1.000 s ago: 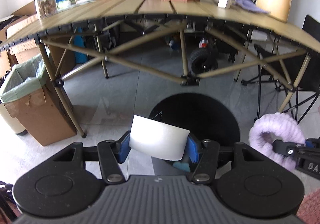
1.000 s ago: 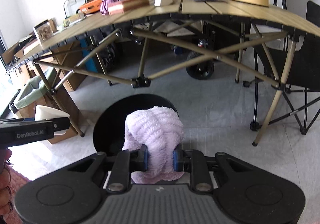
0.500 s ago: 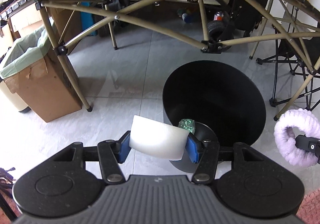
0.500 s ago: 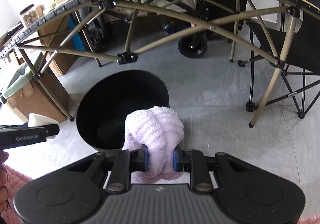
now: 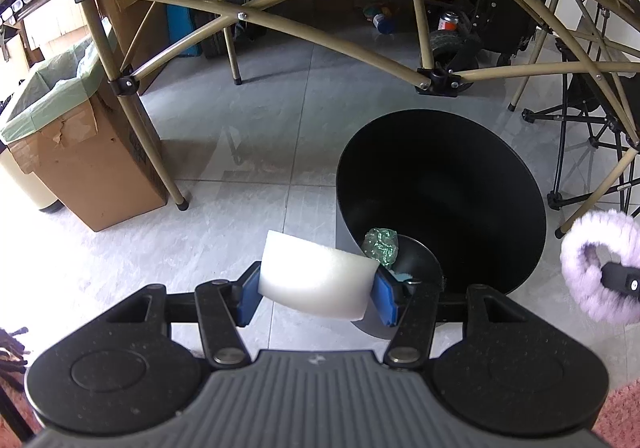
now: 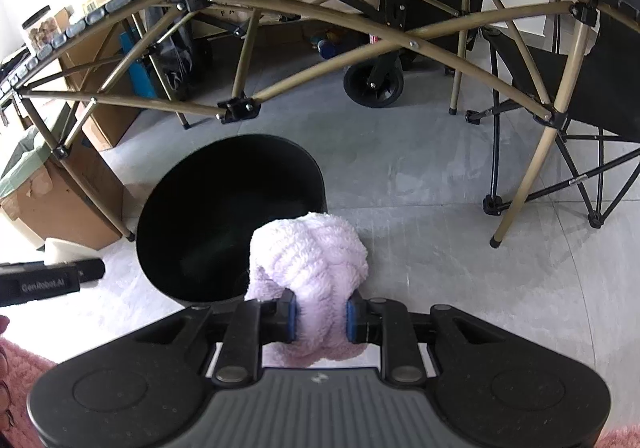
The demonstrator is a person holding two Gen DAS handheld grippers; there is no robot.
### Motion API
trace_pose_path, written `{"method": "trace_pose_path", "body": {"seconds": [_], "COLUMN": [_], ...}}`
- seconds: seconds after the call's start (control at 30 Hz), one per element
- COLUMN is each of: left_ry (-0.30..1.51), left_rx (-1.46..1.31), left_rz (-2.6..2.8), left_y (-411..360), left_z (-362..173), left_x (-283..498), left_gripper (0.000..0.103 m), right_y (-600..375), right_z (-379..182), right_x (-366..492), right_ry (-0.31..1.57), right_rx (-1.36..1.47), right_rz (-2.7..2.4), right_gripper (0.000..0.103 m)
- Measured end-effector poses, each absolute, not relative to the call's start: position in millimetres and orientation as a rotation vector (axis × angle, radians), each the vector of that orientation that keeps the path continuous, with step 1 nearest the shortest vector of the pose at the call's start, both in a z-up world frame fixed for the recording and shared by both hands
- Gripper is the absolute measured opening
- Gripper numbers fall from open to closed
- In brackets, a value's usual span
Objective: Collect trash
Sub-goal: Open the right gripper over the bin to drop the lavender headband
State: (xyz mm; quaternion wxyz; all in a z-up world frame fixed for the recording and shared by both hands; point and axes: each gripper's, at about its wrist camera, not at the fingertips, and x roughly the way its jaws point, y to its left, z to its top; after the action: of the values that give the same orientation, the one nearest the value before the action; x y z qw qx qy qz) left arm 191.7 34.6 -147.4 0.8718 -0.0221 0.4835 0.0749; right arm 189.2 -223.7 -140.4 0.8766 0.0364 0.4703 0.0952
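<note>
Far left, seen from the left wrist: cardboard box lined with a green bag, standing on the grey tiled floor against a leg of the folding table, whose tan tube frame arches over the whole scene. Centre left: left gripper, fingers pinching a white block by its two ends between blue pads; the block is tilted and sits just left of the bin's near rim, over the floor. Centre: black round bin, upright on the floor in front of the table frame; inside it, near the bottom, a crumpled green wrapper. Centre right, seen from the right wrist: right gripper, fingers squeezed into a fluffy lilac cloth, which bulges above the pads and overlaps the bin's near right rim. Behind the bin, under the table: a black wheel. Far right: black folding chair on the floor beside the table leg, well apart from the bin.
</note>
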Motion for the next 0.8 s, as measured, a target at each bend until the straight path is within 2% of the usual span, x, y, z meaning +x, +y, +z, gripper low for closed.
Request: {"method": "trace_pose_path", "body": {"seconds": [0.8], "left_ry": [1.05], "left_rx": [-0.117], "left_rz": [0.179], "left_y": [61.4], "left_z": [-155.6], "left_x": [200.1], "left_gripper": [0.056], "right_y": [-146.2], "right_z": [-140.1], "right_x": [245.4], "right_ry": [0.986], "right_rx": [0.019], "right_rz": [0.281], "right_gripper": [0.021]}}
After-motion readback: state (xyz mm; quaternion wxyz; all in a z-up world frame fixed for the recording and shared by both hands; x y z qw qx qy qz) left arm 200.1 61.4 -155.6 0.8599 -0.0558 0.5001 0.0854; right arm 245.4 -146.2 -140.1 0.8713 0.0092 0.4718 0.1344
